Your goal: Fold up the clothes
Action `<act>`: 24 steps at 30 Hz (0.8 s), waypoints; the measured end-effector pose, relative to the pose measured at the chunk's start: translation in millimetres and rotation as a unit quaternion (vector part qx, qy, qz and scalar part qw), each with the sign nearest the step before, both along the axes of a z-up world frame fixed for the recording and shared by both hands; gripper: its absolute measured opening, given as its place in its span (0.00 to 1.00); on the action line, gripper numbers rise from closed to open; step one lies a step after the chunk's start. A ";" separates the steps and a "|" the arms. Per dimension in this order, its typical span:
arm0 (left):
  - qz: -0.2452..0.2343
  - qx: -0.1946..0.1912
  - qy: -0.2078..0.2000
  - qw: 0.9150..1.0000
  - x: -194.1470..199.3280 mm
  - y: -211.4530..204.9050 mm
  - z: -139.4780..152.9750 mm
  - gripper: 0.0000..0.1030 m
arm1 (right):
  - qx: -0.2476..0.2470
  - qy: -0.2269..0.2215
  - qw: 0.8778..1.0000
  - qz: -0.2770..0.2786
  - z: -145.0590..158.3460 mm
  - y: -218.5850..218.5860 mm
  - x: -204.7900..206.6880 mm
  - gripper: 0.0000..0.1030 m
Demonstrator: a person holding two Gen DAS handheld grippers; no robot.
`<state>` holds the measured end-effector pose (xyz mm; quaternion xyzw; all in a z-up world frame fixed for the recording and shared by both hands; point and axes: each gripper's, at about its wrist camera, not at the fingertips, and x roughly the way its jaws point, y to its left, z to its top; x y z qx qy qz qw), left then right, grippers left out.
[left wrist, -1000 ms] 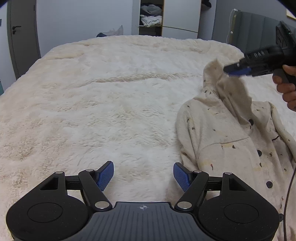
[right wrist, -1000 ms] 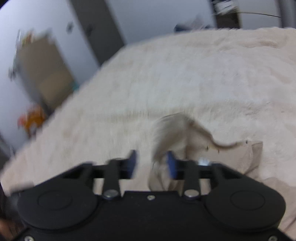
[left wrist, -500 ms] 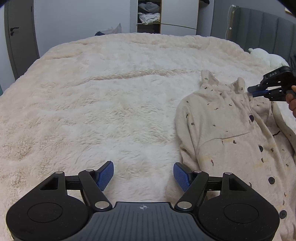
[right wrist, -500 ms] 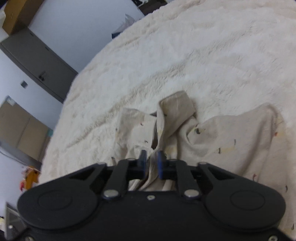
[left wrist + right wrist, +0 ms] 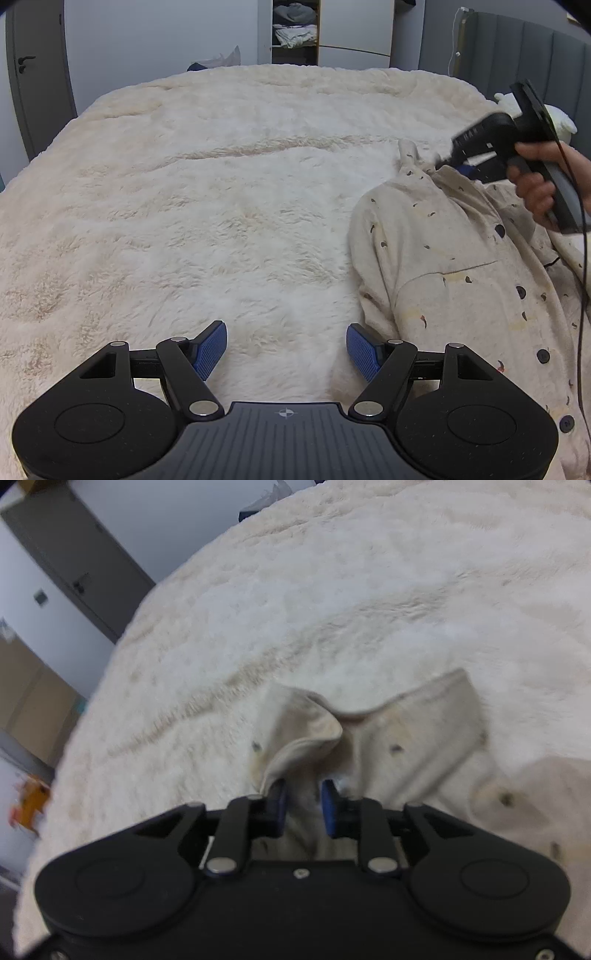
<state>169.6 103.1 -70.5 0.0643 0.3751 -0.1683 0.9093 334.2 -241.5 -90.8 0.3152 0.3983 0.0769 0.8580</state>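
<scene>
The shirt, a cream button-up with small dark specks, lies face up on the right part of the fluffy bed, collar toward the headboard. The right gripper sits at the collar with its jaws a little apart and cloth lying between the pads; the right wrist view is blurred, so whether they grip any of it is hard to say, but they look loosened rather than clamped. The left gripper hovers over bare blanket just beside the shirt's near sleeve edge, jaws wide and holding nothing. The main risk is the collar: one flap stands curled up, and if the right gripper pulls away with cloth caught on a pad, it could drag the neckline out of line and skew any fold. The deep pile may also snag the fabric, bunching the layer underneath when a side is lifted.
</scene>
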 end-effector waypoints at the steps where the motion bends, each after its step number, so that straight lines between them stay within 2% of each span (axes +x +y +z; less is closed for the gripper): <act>1: 0.000 0.000 0.000 1.000 0.1 0.1 0.1 0.65 | 0.036 -0.017 0.999 -0.007 2.3 -7.7 -4.5 0.26; 2: 0.001 -0.001 0.000 1.000 0.2 0.3 0.3 0.65 | 0.071 -0.033 0.997 -0.013 4.6 -15.5 -9.0 0.32; 3: 0.001 -0.001 0.000 1.000 0.3 0.4 0.4 0.65 | 0.107 -0.050 0.993 -0.020 6.9 -23.2 -13.5 0.32; 5: 0.001 -0.002 0.000 1.000 0.6 0.7 0.7 0.65 | 0.114 -0.052 0.992 -0.030 11.9 -32.4 -20.3 0.35; 10: -0.001 0.000 0.000 1.000 0.0 -1.1 -0.1 0.65 | 0.040 -0.034 0.999 -0.013 22.8 -26.0 -42.7 0.47; 13: -0.003 0.003 0.000 1.000 -0.8 -2.9 -1.2 0.65 | -0.030 -0.035 0.999 0.023 31.0 0.9 -52.1 0.50; 16: -0.004 0.007 0.002 1.000 -1.3 -4.2 -2.9 0.65 | -0.097 -0.035 0.993 0.056 37.3 33.0 -51.3 0.49; 18: -0.004 0.009 0.003 1.000 -1.0 -4.6 -4.2 0.65 | -0.163 -0.016 0.984 0.063 37.1 54.2 -44.6 0.23; 19: -0.003 0.011 0.003 1.000 -0.8 -4.7 -4.8 0.65 | -0.171 -0.017 0.983 0.068 38.0 58.1 -44.5 0.04; 21: 0.001 0.009 0.004 1.000 0.5 -1.8 -4.9 0.65 | -0.168 -0.053 0.982 0.064 44.2 57.8 -53.7 0.01; 23: 0.005 0.005 0.005 1.000 1.5 0.6 -4.2 0.65 | -0.163 -0.110 0.979 0.055 52.7 52.3 -72.1 0.01; 24: 0.005 0.003 0.004 1.000 1.9 1.5 -3.4 0.65 | -0.171 -0.102 0.979 0.043 48.4 47.6 -75.5 0.01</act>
